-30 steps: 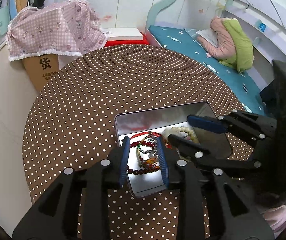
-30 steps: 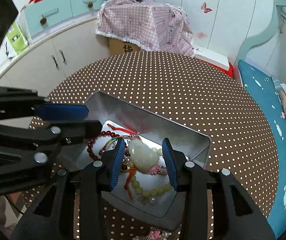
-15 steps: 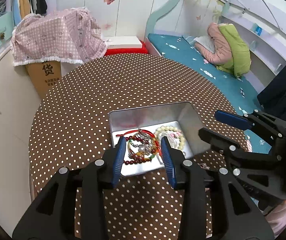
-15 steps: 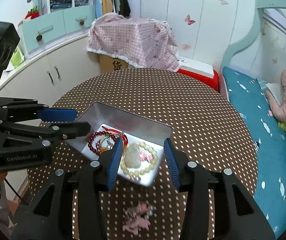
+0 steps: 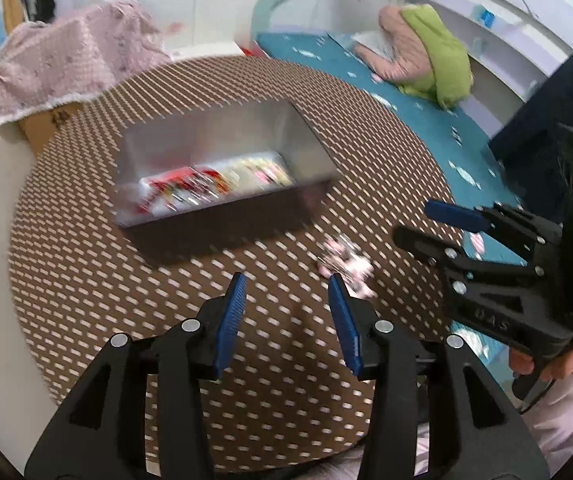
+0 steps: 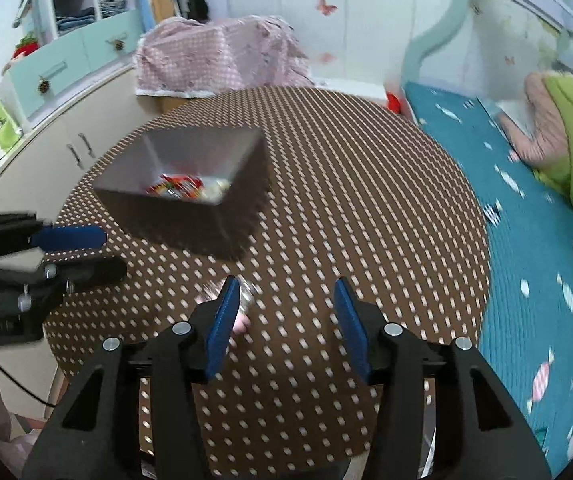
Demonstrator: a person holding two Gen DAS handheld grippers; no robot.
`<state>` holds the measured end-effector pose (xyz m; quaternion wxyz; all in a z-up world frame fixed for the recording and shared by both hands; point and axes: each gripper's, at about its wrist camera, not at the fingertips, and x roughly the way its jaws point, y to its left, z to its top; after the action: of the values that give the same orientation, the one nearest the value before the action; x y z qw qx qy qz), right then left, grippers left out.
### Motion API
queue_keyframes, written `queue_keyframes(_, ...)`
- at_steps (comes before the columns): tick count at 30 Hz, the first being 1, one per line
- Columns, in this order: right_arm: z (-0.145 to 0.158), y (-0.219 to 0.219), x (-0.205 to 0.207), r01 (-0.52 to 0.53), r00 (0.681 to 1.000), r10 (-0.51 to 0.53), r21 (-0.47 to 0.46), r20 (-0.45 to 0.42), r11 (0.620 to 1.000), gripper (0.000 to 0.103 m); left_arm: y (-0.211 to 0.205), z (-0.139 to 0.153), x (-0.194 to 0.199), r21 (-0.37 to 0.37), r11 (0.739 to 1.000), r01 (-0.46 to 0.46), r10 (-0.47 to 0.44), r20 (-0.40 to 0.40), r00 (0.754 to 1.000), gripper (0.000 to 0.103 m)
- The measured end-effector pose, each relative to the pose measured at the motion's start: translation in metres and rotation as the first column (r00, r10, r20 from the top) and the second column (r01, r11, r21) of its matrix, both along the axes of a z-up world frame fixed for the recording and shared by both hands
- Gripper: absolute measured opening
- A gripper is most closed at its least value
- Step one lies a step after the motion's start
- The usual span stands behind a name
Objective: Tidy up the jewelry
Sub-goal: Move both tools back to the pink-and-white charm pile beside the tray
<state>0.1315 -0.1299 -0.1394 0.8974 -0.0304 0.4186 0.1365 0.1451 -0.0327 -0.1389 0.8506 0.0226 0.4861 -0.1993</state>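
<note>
Holding beads already, the tin (image 5: 222, 216) lacks one pink piece (image 5: 344, 264) just beside it; both grippers, left (image 5: 286, 320) and right (image 6: 284, 320), gape empty, jaws just widening.

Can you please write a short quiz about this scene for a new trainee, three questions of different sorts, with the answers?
1. True or false: the left gripper holds a bracelet.
2. Where does the small pink piece lie? A) inside the metal tin B) on the dotted tablecloth, outside the tin C) between the jaws of the right gripper
3. Fill in: the red and pale beads lie in the ____.

Key
1. False: its jaws have just been opening, with nothing between them.
2. B
3. tin
</note>
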Motion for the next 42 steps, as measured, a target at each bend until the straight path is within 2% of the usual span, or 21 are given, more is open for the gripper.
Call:
queue_keyframes(7, -0.008, -0.011, -0.005, 0.019, 1.0, -0.019, 0.017, -0.011, 1.0, 0.048, -0.033, -0.02, 0.0, 0.002, 0.999, 0.047, -0.047, -0.057, 0.997, 0.043)
queue_keyframes(11, -0.013, -0.019, -0.007, 0.029, 0.999, -0.029, 0.026, -0.017, 0.999, 0.05, -0.047, -0.021, 0.001, 0.001, 0.998, 0.065, -0.065, -0.039, 0.997, 0.043)
queue_keyframes(14, -0.017, -0.026, -0.006, 0.032, 0.999, -0.031, 0.054, -0.028, 0.998, 0.05, -0.052, -0.024, 0.005, -0.003, 0.998, 0.069, -0.069, -0.04, 0.997, 0.028)
queue_keyframes(21, -0.021, -0.036, -0.008, 0.033, 0.999, -0.03, 0.085, -0.035, 0.996, 0.05, -0.069, -0.03, 0.016, 0.009, 0.997, 0.075, -0.075, -0.045, 0.996, 0.028)
queue_keyframes(23, -0.023, -0.038, -0.007, 0.035, 0.999, -0.031, 0.092, -0.04, 0.995, 0.05, -0.069, -0.034, 0.018, 0.025, 0.997, 0.073, -0.071, -0.05, 0.996, 0.024)
queue_keyframes(26, -0.024, -0.04, -0.006, 0.034, 0.999, -0.03, 0.096, -0.044, 0.995, 0.05, -0.069, -0.037, 0.02, 0.061, 0.996, 0.07, -0.067, -0.05, 0.997, 0.011)
queue_keyframes(35, -0.024, -0.039, -0.006, 0.018, 0.999, -0.013, 0.106, -0.049, 0.994, 0.05, -0.056, -0.029, 0.016, 0.015, 0.999, 0.046, -0.046, -0.046, 0.998, 0.008)
queue_keyframes(42, -0.023, -0.024, -0.006, -0.023, 0.998, 0.029, 0.098, -0.055, 0.995, 0.05, -0.025, -0.011, 0.013, -0.038, 0.999, -0.002, 0.001, -0.021, 1.0, 0.008)
